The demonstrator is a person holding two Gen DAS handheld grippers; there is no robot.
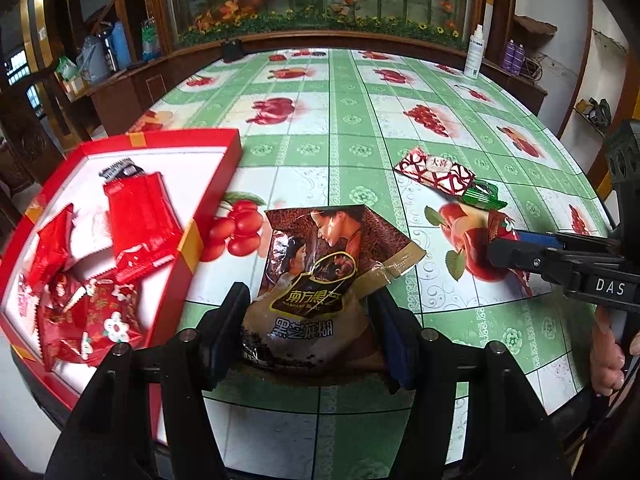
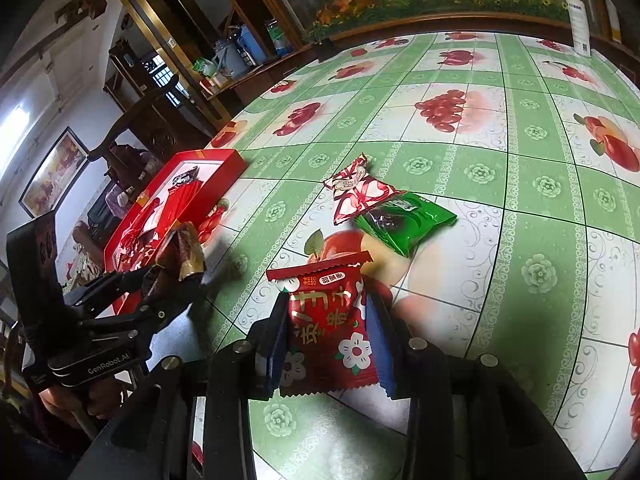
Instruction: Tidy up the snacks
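Note:
My left gripper [image 1: 308,300] is shut on a brown sesame-paste packet [image 1: 316,264], pads pressing its lower half, just right of the red gift box [image 1: 208,236]. The box holds several red snack packets [image 1: 140,224]. In the right wrist view my right gripper [image 2: 326,300] is shut on a red flowered snack packet [image 2: 330,332] above the tablecloth. Beyond it lie a red-and-white candy packet [image 2: 356,192] and a green packet [image 2: 404,220], flat and overlapping. The left gripper [image 2: 164,272] with its brown packet [image 2: 188,250] shows at left, before the box [image 2: 224,168]. The right gripper [image 1: 500,248] enters from the right.
A green fruit-print tablecloth [image 1: 352,120] covers the table. A white spray bottle [image 1: 476,52] and a small black object [image 1: 232,50] stand at the far edge, against a wooden planter cabinet. A person's hand [image 1: 608,352] grips the right handle. A dark chair [image 2: 152,120] stands beyond the box.

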